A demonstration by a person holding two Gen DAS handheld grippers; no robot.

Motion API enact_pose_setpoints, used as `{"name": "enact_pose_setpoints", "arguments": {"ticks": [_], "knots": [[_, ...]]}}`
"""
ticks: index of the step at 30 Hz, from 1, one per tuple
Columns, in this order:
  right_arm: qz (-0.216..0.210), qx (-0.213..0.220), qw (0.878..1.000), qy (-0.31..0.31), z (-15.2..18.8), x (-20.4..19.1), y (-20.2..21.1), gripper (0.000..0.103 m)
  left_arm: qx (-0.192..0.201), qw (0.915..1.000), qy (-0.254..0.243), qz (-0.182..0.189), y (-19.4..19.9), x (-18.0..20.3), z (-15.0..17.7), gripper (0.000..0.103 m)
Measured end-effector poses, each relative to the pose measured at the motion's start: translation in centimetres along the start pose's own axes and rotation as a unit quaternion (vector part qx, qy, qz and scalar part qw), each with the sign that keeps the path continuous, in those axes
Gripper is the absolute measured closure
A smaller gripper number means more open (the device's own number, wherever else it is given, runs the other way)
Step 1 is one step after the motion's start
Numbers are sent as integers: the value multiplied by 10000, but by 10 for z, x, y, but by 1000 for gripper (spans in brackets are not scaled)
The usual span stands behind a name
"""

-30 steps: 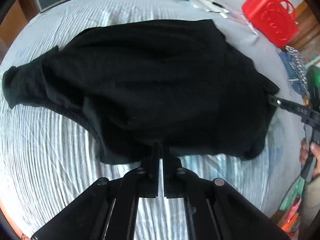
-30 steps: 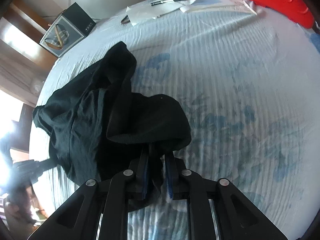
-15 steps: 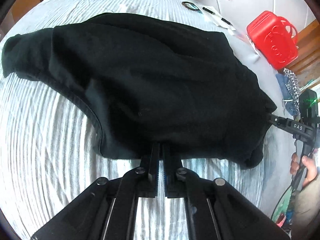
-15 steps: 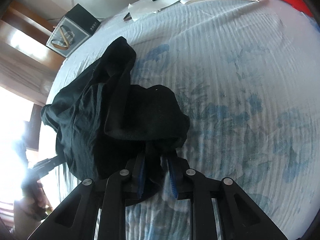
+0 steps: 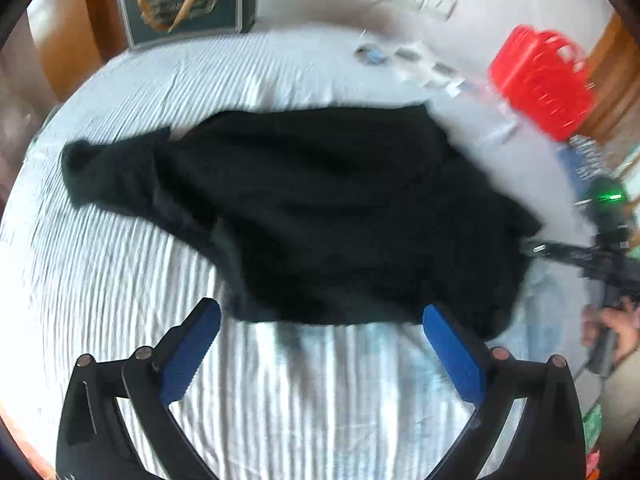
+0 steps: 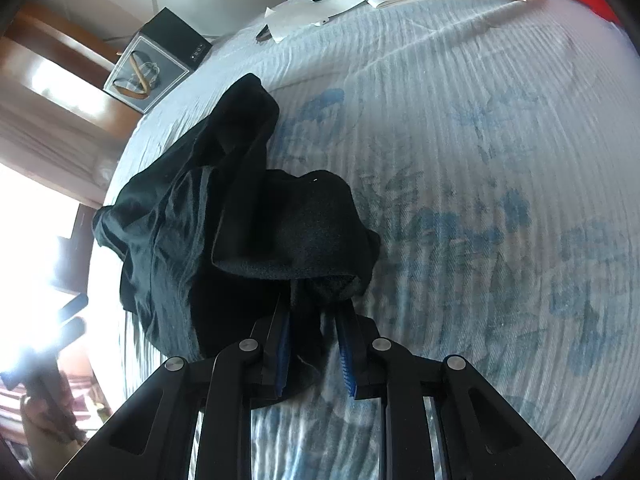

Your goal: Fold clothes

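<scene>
Garment: a black, soft knit garment (image 5: 320, 208) lies crumpled on the bed (image 5: 100, 280), its hem toward the near edge and one sleeve trailing toward the left edge.
Left hand-held gripper (image 5: 320, 334): jaws opening and spread wide, blue ribbed pads bare; the hem lies just beyond them and nothing is between them.
Right hand-held gripper (image 6: 314, 344): jaws nearly together, pinching a dark fold of the garment.
Bedcover: pale ribbed fabric with faded blue print.
Hard to make out: the left view is motion-blurred; what may be a red plastic basket (image 5: 540, 80) stands near the far right corner.
Cut off: a hand (image 5: 612, 328) shows only partly at the right edge.
</scene>
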State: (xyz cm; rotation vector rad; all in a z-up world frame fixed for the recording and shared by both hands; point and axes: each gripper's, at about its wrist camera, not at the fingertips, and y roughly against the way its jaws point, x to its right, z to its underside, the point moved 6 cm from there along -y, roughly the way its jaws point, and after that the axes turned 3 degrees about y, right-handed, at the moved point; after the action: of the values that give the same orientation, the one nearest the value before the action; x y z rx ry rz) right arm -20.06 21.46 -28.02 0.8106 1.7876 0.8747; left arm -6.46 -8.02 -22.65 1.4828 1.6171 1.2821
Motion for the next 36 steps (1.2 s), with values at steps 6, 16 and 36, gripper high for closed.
{"name": "enact_pose_setpoints", "arguments": {"ticks": [6,16,36], "knots": [[-68,7,10000,-37,0,2,0,82,-275,9987,173,-387,-38,-14,5,31],[81,57,10000,-5,0,-1,1,82,-518,9964,-228,-634,-53,-19,7,22],[1734,2516,9467,1020,-152,-77,187,95,1984,9713,-492,-1219,160,-94,-245,93]]}}
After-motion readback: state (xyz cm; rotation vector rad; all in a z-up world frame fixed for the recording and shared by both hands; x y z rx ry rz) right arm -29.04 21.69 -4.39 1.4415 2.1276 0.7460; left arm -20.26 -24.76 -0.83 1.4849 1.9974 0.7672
